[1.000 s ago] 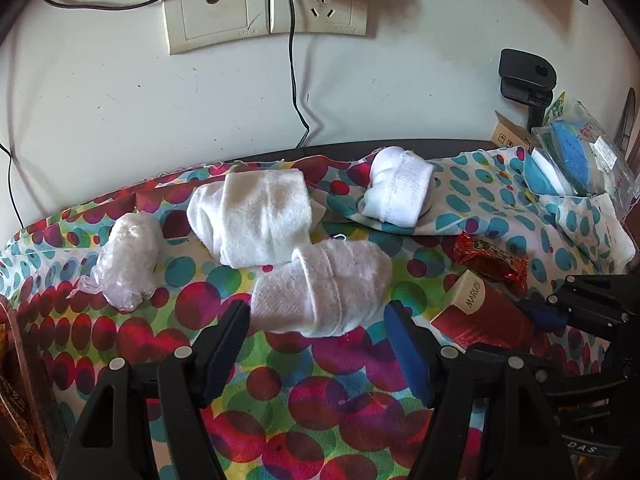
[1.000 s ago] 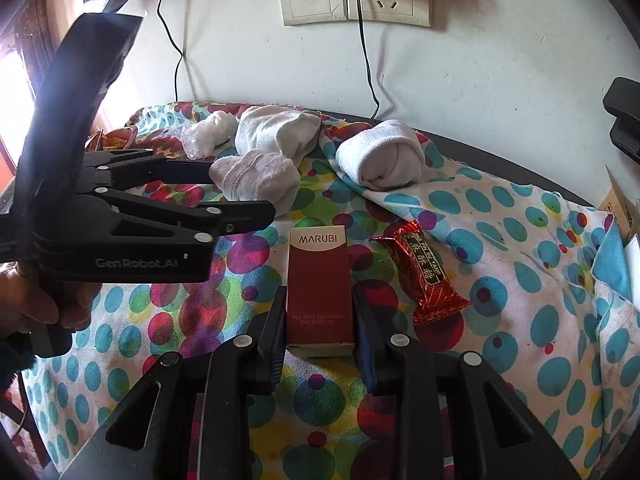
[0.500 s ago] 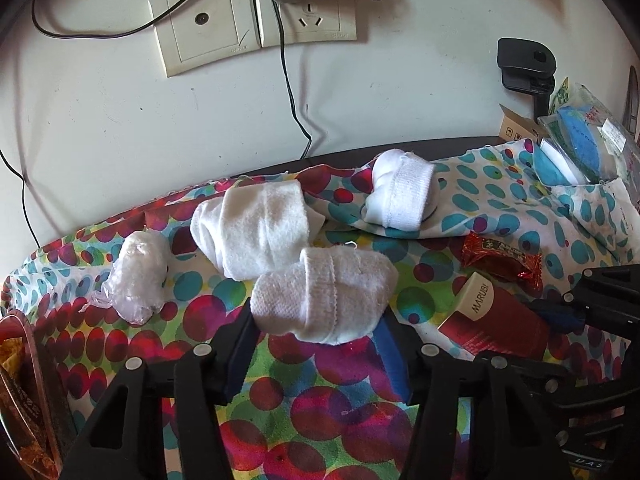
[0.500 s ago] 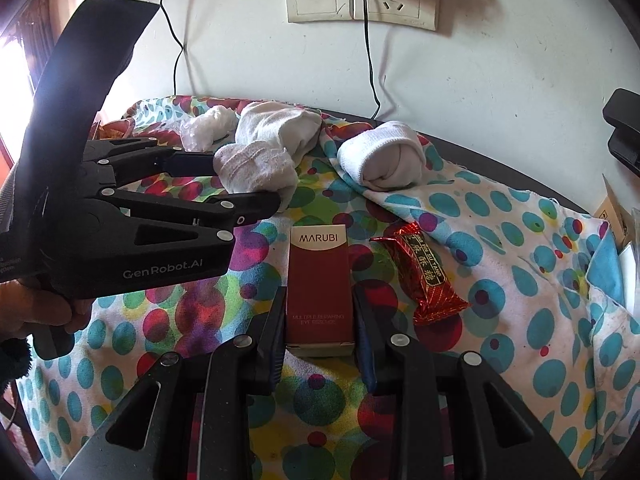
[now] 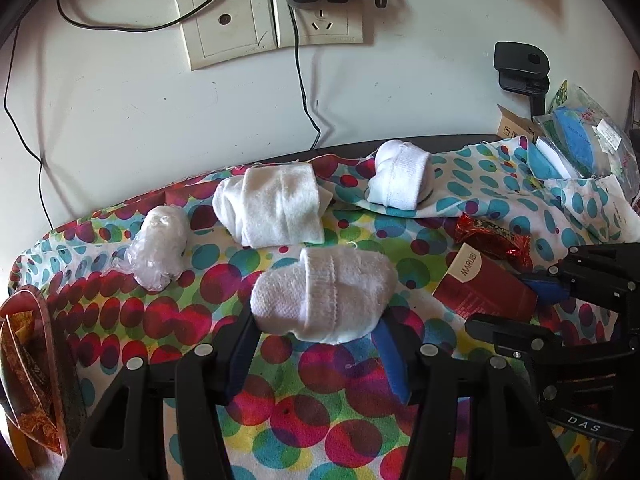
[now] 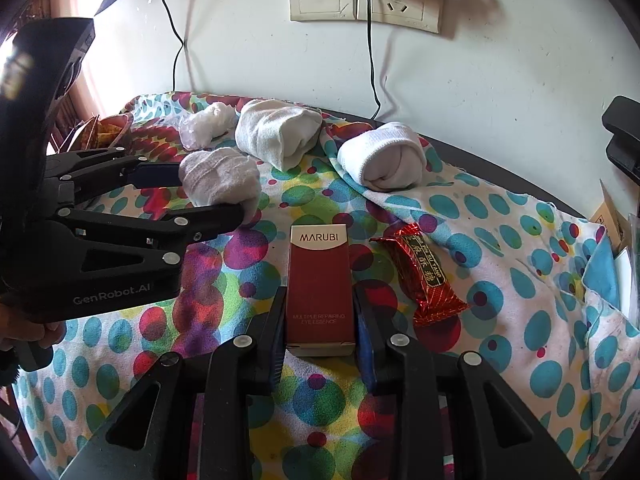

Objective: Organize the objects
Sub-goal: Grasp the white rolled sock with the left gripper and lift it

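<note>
Right wrist view, red box (image 6: pixel 320 284) lengthwise along clamping fingers (image 6: pixel 276 332), label end toward wall.

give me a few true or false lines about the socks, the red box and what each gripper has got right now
1. The right gripper is clamped on the red MARUBI box. True.
2. The left gripper has the plastic-wrapped bundle between its fingers. False: the nearest rolled sock sits between them; the bundle lies apart, further left.
3. The red candy wrapper lies on top of the box. False: it lies beside it on the dotted cloth.
4. A charger is plugged into the wall socket. True.
5. Only one rolled sock is on the cloth. False: three are.
</note>
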Action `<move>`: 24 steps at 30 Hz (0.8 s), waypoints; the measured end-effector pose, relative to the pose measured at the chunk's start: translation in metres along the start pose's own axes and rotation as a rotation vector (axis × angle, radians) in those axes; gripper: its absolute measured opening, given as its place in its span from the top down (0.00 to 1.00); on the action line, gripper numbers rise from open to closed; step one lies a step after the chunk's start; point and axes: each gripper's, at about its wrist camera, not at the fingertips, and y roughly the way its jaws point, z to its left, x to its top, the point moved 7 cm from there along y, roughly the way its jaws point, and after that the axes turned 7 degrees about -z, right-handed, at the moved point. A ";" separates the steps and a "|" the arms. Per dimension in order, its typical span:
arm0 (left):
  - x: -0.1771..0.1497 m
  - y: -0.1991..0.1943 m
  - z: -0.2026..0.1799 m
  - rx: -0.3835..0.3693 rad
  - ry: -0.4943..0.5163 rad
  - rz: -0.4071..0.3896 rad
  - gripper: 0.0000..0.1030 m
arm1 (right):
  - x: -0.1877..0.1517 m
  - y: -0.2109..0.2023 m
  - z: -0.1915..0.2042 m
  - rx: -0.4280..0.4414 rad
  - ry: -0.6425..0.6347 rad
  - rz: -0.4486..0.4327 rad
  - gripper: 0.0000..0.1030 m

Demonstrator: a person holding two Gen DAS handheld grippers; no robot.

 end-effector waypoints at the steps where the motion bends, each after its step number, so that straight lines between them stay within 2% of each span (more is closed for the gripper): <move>1: -0.001 -0.001 0.001 -0.001 -0.005 0.003 0.45 | -0.001 0.000 0.001 -0.002 -0.002 0.000 0.72; 14: -0.028 -0.031 0.014 0.028 -0.014 0.020 0.46 | -0.003 -0.003 0.002 -0.017 -0.015 0.001 0.72; 24: -0.051 -0.065 0.045 0.074 -0.062 0.013 0.46 | -0.003 -0.001 0.004 -0.024 -0.021 0.001 0.72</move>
